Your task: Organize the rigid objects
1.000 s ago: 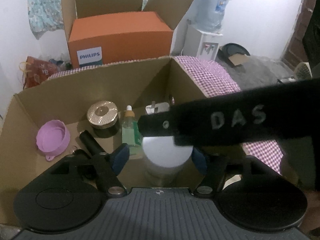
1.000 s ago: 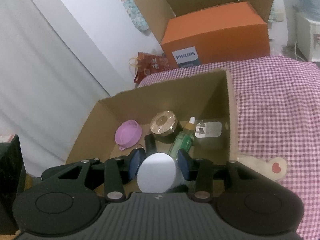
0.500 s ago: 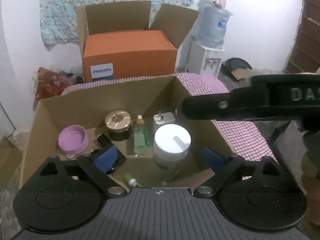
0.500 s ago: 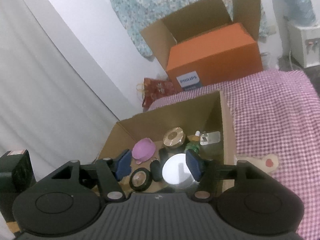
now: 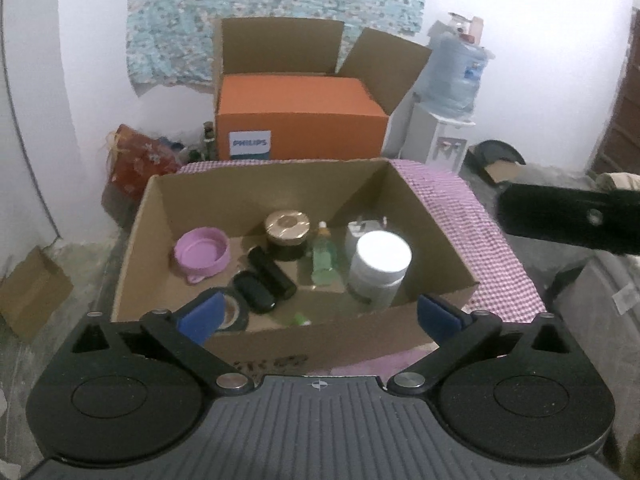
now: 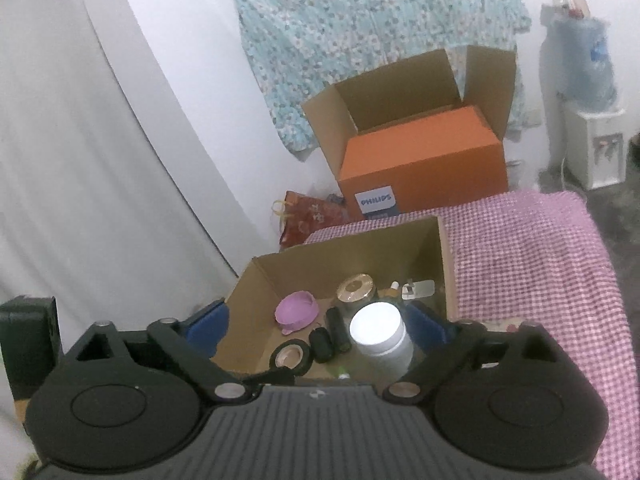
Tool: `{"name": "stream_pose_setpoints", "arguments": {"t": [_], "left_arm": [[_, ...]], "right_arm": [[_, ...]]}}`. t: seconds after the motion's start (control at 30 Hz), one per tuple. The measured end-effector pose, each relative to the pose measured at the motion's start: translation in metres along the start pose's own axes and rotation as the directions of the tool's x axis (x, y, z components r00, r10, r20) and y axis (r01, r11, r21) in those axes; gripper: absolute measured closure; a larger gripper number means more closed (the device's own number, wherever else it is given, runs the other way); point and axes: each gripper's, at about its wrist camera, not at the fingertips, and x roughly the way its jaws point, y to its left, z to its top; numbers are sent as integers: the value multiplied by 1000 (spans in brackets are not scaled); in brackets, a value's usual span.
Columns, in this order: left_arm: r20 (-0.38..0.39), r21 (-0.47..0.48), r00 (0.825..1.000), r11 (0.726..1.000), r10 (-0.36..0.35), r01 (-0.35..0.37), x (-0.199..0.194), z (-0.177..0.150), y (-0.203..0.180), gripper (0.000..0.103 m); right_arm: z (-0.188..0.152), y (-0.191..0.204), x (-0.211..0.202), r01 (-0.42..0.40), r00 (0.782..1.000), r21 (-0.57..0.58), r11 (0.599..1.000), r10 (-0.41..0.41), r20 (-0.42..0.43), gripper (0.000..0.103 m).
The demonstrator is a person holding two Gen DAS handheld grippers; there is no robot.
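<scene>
An open brown cardboard box (image 5: 280,196) sits on a pink checked cloth (image 5: 496,248). Inside it, at the right, stands a clear plastic jar with a white lid (image 5: 380,268), beside a green dropper bottle (image 5: 322,256), a gold-lidded dark jar (image 5: 287,234) and a purple round cup (image 5: 202,252). The left gripper (image 5: 318,314) and right gripper (image 6: 318,322) hang above the box, jaws opening wide, pinching nothing.

Dim, soft indoor light, bluish cast. Glare blows out the white jar lid (image 6: 375,325) in the right wrist view — the cardboard box (image 5: 264,196) interior sits shadowed. Fisheye bends the edges; both views slightly blurred.
</scene>
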Motion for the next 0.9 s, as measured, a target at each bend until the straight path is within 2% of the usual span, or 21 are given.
{"name": "stream_pose_setpoints", "arguments": {"t": [0.1, 0.4, 0.8, 0.9], "left_arm": [[-2, -24, 1000, 1000, 9, -9, -5, -6, 10, 0], [-40, -47, 994, 994, 99, -101, -8, -20, 29, 0], [-67, -86, 988, 986, 136, -142, -6, -26, 42, 0], [-92, -100, 989, 987, 119, -128, -2, -25, 45, 0]], "right_arm": [[-7, 8, -7, 27, 1000, -26, 999, -26, 15, 0], [-37, 29, -15, 176, 984, -91, 980, -175, 18, 0], [-71, 38, 4, 351, 935, -155, 923, -356, 0, 0], [-72, 40, 9, 391, 919, -168, 905, -395, 14, 0]]}}
